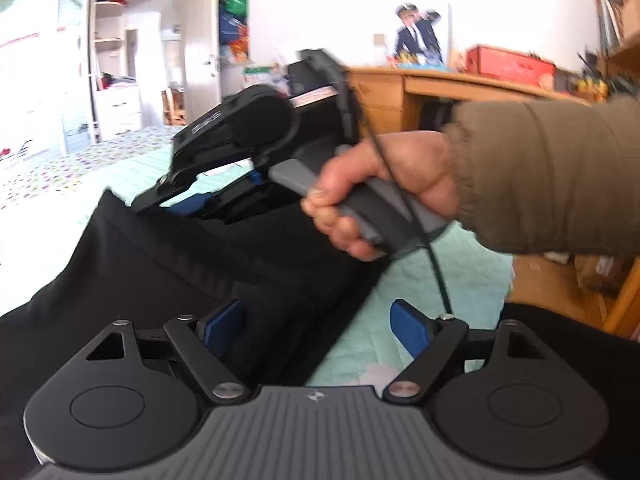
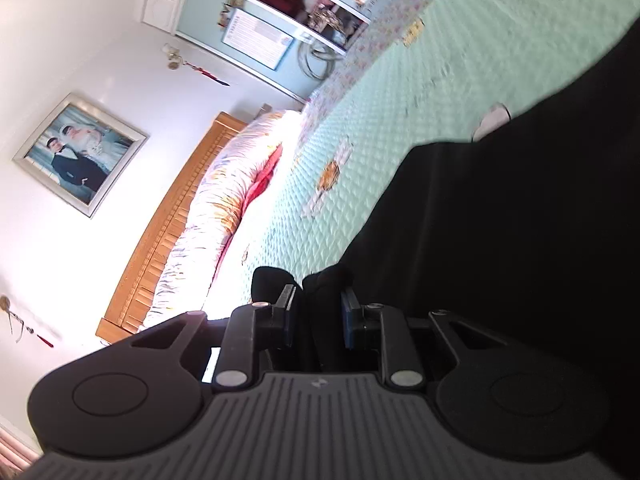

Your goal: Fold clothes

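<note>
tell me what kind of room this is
Most likely a home bedroom: a bed with a mint quilted bedspread, a wooden headboard with rolled bedding against it, a framed portrait on the wall, and a wooden desk nearby.

Bare bed (image 1: pixel 360 344) shows lower centre-right in the left view; the right gripper (image 1: pixel 192 206) and hand (image 1: pixel 380 200) block mid-frame, a desk (image 1: pixel 460 88) upper right.

A: What's the garment?
B: A black garment (image 1: pixel 168 272), plain and dark, spread over the mint quilted bed (image 1: pixel 360 344).
A: Flat?
B: Mostly; one edge is bunched and raised.
</note>
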